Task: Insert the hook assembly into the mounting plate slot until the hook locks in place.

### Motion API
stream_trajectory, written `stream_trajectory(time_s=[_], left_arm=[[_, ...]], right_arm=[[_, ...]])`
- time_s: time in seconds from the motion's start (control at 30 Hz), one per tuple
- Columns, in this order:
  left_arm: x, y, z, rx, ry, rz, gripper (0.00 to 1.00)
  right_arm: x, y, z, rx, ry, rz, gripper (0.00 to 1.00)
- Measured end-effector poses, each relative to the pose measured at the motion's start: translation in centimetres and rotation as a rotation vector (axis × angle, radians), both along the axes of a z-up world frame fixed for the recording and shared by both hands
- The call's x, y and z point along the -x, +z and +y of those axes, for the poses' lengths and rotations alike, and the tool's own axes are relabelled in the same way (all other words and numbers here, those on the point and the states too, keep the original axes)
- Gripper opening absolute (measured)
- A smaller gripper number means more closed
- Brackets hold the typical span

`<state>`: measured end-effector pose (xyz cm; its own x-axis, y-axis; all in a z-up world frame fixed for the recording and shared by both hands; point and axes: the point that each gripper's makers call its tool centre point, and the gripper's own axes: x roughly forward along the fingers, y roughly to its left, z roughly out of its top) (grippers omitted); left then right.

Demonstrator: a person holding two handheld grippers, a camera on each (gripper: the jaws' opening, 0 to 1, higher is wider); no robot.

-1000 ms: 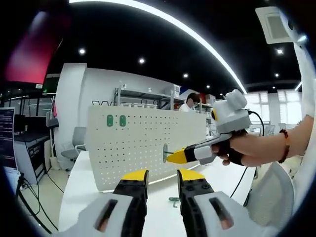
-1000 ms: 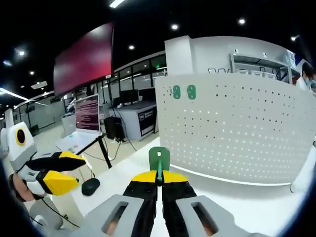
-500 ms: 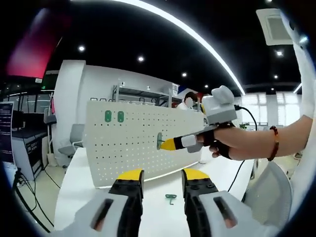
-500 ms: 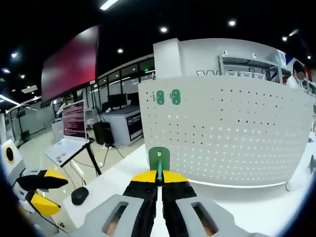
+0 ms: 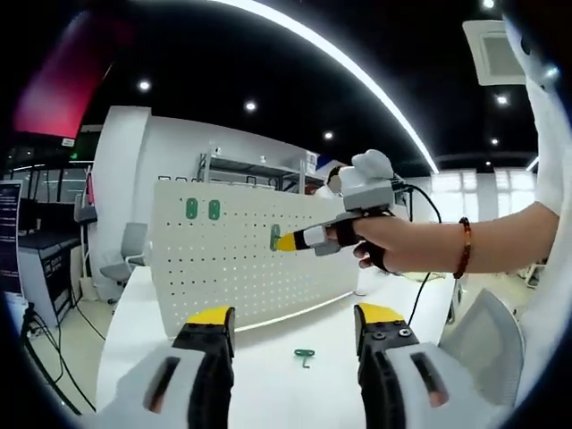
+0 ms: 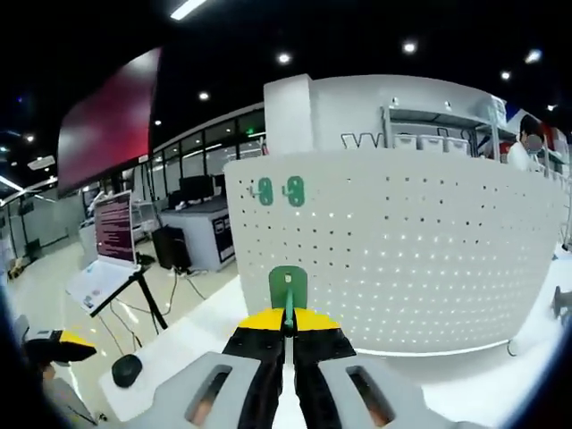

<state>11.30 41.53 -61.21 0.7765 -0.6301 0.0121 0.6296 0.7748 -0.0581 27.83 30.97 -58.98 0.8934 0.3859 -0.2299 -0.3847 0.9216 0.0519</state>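
Note:
A white pegboard mounting plate [image 5: 241,255] [image 6: 402,259] stands upright on the white table [image 5: 268,375], with two green hooks [image 5: 202,209] [image 6: 279,190] hung near its top left. My right gripper [image 6: 288,313] is shut on a green hook assembly [image 6: 288,288], held a short way in front of the plate. In the left gripper view that right gripper [image 5: 284,240] carries the hook [image 5: 275,237] close to the board's upper middle. My left gripper [image 5: 295,323] is open and holds nothing. Another green hook [image 5: 305,357] lies on the table ahead of it.
A person's hand and arm with a red bracelet [image 5: 462,260] reach in from the right. Desks, monitors [image 6: 114,234] and shelving [image 5: 250,174] stand beyond the table. A dark mouse [image 6: 125,370] lies lower left. Another person [image 6: 525,152] is behind the plate.
The right gripper with its hook has risen and moved left along the plate, drawing nearer to it. My left gripper's jaws have spread wider.

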Motion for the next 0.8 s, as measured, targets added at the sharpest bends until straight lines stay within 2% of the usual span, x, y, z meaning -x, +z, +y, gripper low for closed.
stream_trajectory(time_s=[0.17, 0.37, 0.7, 0.8], left_arm=[[0.1, 0.0, -0.2, 0.012, 0.008, -0.001, 0.62], [0.4, 0.1, -0.4, 0.035, 0.009, 0.008, 0.8], [0.5, 0.5, -0.5, 0.03, -0.001, -0.018, 0.96], [0.4, 0.5, -0.4, 0.04, 0.002, -0.004, 1.0]], right_arm=[[-1.2, 1.1, -0.2, 0.002, -0.01, -0.018, 0.0], [-2.2, 1.9, 0.1, -0.008, -0.007, -0.03, 0.0], [-3.5, 2.8, 0.2, 0.006, -0.022, -0.048, 0.0], [-3.9, 3.0, 0.2, 0.006, -0.028, -0.05, 0.0]])
